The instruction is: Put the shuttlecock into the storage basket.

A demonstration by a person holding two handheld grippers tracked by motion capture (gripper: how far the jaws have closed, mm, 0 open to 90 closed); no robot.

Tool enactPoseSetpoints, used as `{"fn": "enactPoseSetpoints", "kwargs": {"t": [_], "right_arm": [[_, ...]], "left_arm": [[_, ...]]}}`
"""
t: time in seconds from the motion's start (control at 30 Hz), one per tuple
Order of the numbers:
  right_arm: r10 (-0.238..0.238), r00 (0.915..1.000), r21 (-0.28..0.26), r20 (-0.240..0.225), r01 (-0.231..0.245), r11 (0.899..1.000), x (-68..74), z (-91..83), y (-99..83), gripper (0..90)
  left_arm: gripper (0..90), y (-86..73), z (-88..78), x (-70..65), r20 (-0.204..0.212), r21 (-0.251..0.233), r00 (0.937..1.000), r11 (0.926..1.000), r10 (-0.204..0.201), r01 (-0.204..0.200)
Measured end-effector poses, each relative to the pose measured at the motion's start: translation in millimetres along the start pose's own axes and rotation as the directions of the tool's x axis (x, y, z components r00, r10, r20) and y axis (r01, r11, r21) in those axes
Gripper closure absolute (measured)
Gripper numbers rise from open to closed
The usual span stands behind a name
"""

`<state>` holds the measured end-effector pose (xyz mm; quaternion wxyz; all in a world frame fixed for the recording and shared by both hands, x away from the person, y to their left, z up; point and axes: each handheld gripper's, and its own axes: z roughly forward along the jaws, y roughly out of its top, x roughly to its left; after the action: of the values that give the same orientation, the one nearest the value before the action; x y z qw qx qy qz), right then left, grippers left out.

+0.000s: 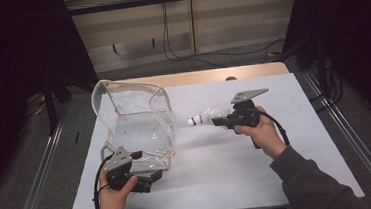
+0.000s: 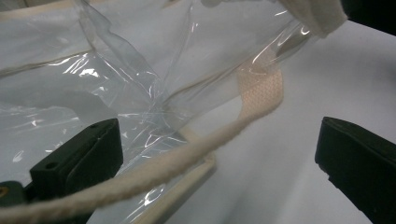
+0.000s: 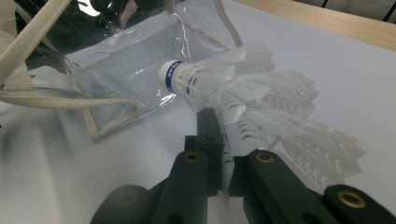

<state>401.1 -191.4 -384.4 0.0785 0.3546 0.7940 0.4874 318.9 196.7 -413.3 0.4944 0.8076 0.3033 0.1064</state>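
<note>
White tabletop (image 1: pixel 213 167), dim room beyond

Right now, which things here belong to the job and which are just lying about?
In the job:
- shuttlecock, clamped in the right gripper
- clear bag
- left gripper, open at the bag's cord handle

Lying about:
- wall cables

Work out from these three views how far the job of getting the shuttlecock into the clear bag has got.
Done: the right gripper has its jaws shut on the feathers of the shuttlecock, held above the table with its cork end toward the clear bag. In hand: the left gripper sits at the bag's near edge, jaws open around the cream strap. Left: carrying the shuttlecock into the bag and letting go.
</note>
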Motion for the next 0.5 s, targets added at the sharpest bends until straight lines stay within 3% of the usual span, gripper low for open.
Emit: {"fn": "enactPoseSetpoints", "kwargs": {"t": [0.5], "right_arm": [[-0.006, 0.9999, 0.006, -0.014, 0.006, 1.000, 2.6, -2.4, 15.8, 88.4]], "left_arm": [[0.9, -0.2, 0.1, 0.1, -0.001, -0.001, 1.0000, 1.0000, 0.001, -0.001]]}}
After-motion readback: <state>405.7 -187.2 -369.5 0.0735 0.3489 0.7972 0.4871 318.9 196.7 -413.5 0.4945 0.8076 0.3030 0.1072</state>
